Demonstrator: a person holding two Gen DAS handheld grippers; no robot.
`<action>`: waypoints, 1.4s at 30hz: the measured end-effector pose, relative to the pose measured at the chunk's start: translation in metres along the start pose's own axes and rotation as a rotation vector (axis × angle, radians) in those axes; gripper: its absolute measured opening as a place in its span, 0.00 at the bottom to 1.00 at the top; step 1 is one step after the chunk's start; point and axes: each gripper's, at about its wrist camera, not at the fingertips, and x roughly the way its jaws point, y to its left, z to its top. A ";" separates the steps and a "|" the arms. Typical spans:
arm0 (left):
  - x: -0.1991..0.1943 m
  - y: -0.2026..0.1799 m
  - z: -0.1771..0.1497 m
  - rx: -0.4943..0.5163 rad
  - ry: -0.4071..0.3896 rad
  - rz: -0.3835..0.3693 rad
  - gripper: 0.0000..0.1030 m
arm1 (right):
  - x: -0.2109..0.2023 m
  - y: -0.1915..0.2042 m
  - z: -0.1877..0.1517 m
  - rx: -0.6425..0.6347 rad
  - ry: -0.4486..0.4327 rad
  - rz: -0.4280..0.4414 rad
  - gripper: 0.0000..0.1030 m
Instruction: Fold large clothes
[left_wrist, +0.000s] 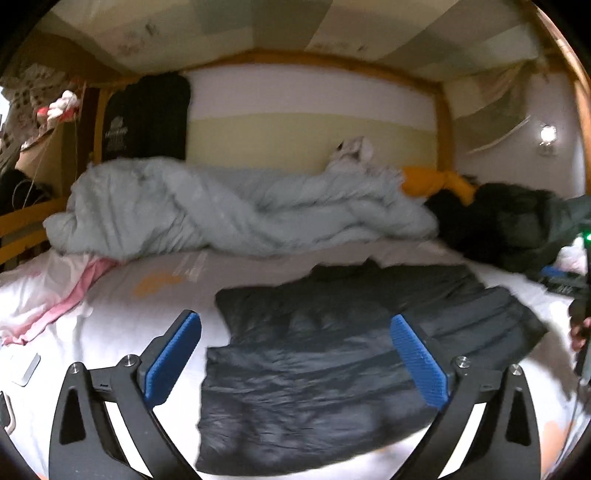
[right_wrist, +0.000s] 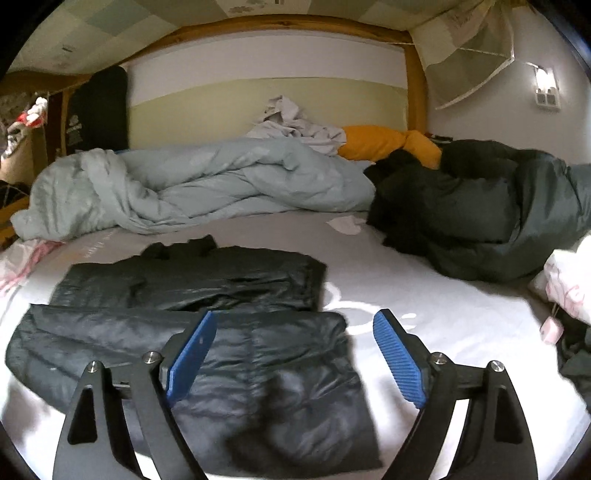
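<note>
1. We're holding the left gripper (left_wrist: 295, 332) wide, gripping nothing.
2. We're holding the right gripper (right_wrist: 295, 332) spread, empty too.
3. The jacket (right_wrist: 207, 343) is lying folded on the bed (right_wrist: 424, 306).

The bed (right_wrist: 424, 295) has a white sheet and a wooden frame. A dark puffer jacket (right_wrist: 207, 332) lies folded flat on the near part of the sheet. Behind it a crumpled pale blue duvet (right_wrist: 192, 184) runs along the wall side. To the right of the duvet lie an orange pillow (right_wrist: 373, 144), a grey cloth (right_wrist: 295, 125) and a heap of dark green clothes (right_wrist: 480, 210). A pink-and-white cloth (left_wrist: 55, 299) lies at the left edge.
</note>
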 end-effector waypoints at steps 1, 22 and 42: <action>-0.004 -0.004 0.000 0.000 -0.005 -0.004 0.99 | -0.005 0.004 -0.004 0.013 0.007 0.023 0.87; 0.045 -0.086 -0.084 0.391 0.415 -0.088 0.99 | -0.010 0.096 -0.074 -0.479 0.244 0.149 0.99; 0.091 -0.038 -0.101 0.301 0.460 0.172 1.00 | 0.034 0.089 -0.096 -0.594 0.235 -0.230 0.99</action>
